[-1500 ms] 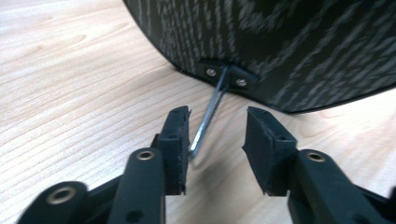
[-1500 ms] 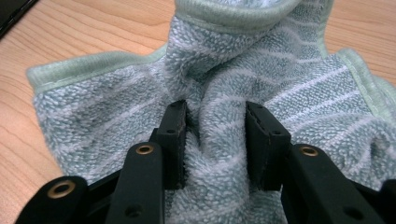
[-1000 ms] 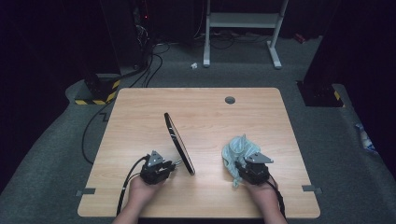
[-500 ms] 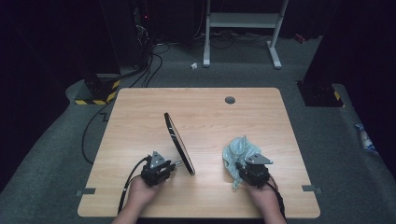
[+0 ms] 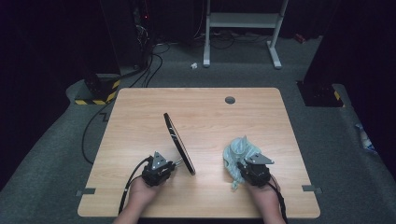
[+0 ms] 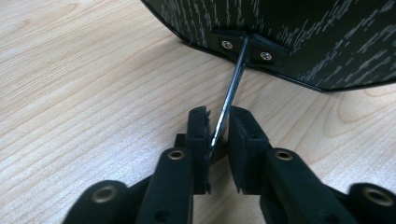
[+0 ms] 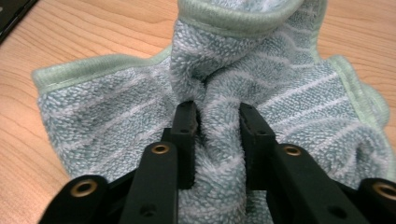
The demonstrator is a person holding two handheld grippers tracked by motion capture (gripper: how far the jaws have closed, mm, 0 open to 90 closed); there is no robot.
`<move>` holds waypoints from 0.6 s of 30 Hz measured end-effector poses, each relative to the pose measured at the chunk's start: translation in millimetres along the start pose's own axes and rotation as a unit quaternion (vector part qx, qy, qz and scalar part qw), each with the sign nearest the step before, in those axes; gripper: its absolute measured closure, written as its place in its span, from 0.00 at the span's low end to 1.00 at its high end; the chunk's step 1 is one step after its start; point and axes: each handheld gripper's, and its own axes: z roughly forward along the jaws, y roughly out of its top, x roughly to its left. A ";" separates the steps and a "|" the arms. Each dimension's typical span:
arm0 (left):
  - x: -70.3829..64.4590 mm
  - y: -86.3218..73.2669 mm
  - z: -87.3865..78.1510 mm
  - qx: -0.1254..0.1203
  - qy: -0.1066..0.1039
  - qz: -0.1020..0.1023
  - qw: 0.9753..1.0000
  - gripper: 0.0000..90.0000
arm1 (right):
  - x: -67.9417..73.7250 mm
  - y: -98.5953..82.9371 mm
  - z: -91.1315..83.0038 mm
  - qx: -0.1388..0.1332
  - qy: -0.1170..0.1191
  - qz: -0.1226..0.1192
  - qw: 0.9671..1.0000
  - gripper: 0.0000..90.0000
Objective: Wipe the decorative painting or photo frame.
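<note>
Hands come in from the near edge of the wooden table, each with a gripper. Left gripper has its jaws pinched on the thin metal stand rod screwed to the back of a black oval mirror, which stands tilted on the table left of centre. Right gripper clamps a bunched fold of the pale green towel, lying crumpled right of the mirror, well apart from it.

Left gripper: two black jaws, closed on a thin metal rod. The rod runs up and away to a small screwed bracket on the back of a dark, streak-patterned panel, far right. Underneath, a light wood-grain table.
</note>
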 end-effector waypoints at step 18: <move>-2.9 0.4 0.0 0.000 0.002 0.011 1.000 0.92 | 13.7 29.0 -47.6 -0.123 0.033 0.003 0.992 0.83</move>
